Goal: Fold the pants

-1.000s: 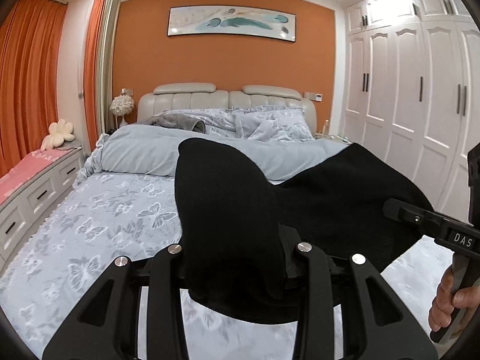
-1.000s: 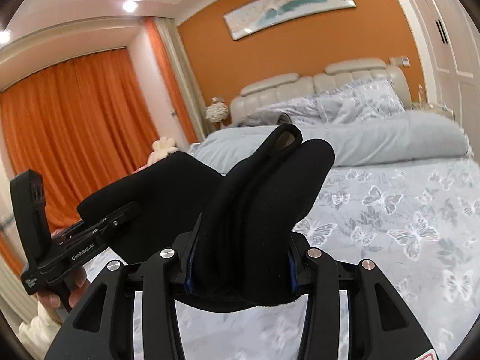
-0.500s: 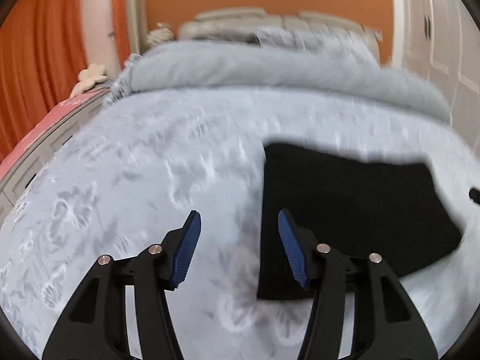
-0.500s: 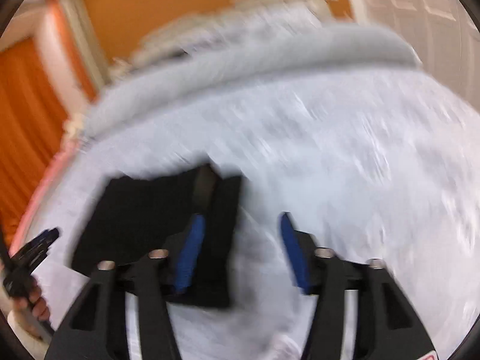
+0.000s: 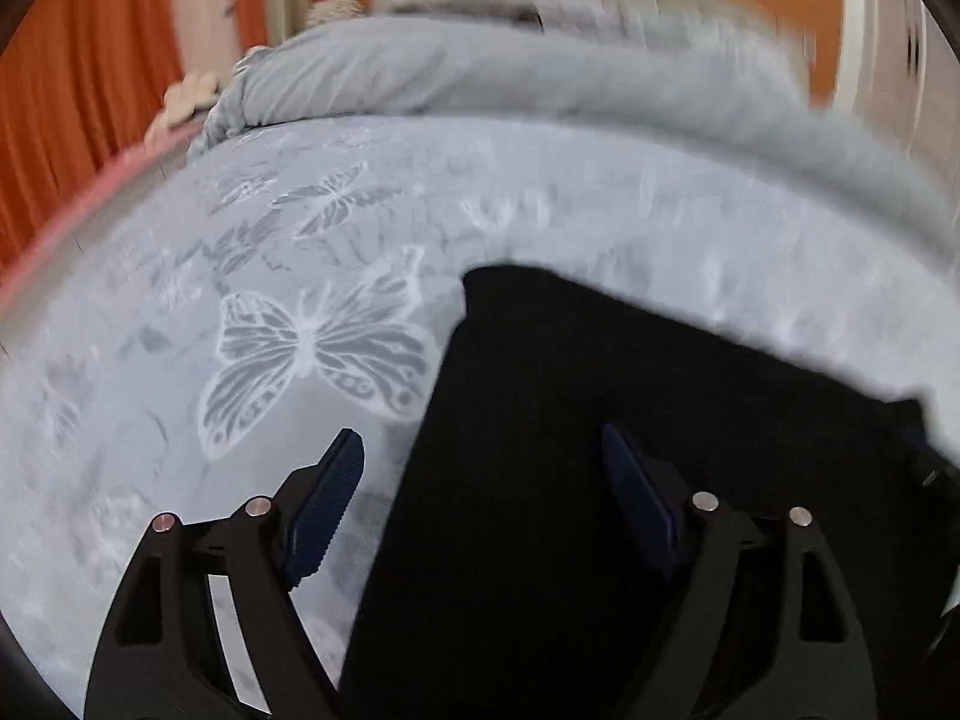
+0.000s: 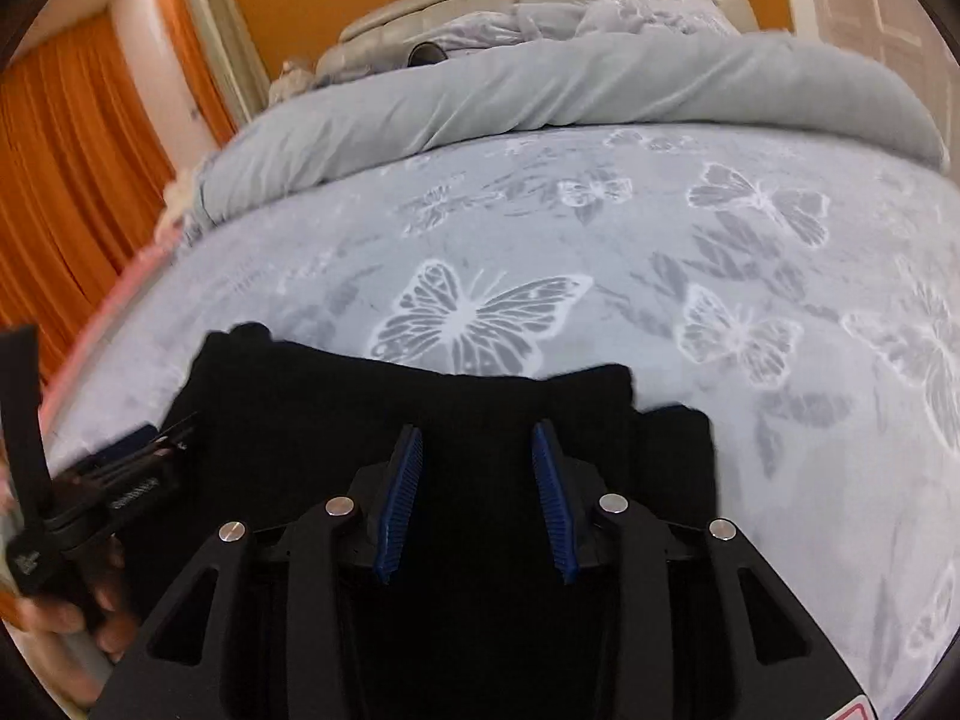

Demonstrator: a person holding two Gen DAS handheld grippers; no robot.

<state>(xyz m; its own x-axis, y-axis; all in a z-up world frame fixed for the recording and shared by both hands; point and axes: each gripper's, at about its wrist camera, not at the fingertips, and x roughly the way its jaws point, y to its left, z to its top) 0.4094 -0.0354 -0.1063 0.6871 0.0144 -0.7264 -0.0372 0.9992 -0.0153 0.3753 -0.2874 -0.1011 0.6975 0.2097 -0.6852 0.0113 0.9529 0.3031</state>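
Left wrist view: black pants (image 5: 630, 450) lie folded flat on the bed (image 5: 150, 420), on a grey bedspread printed with white butterflies. Left gripper (image 5: 483, 450) hangs over the pants' left edge, jaws wide and opening; one blue pad over the bedspread, the other over the black cloth, neither pressing on it. Picture blurred toward the rolled grey duvet (image 5: 540, 90).

Right wrist view: right gripper (image 6: 477, 444) sits over the pants (image 6: 480, 402), jaws partly apart and closing, pads not seen pinching cloth. At the left edge, a hand (image 6: 78, 606) holds the left gripper (image 6: 150, 441) beside the pants. Orange curtains (image 6: 72, 150) behind.
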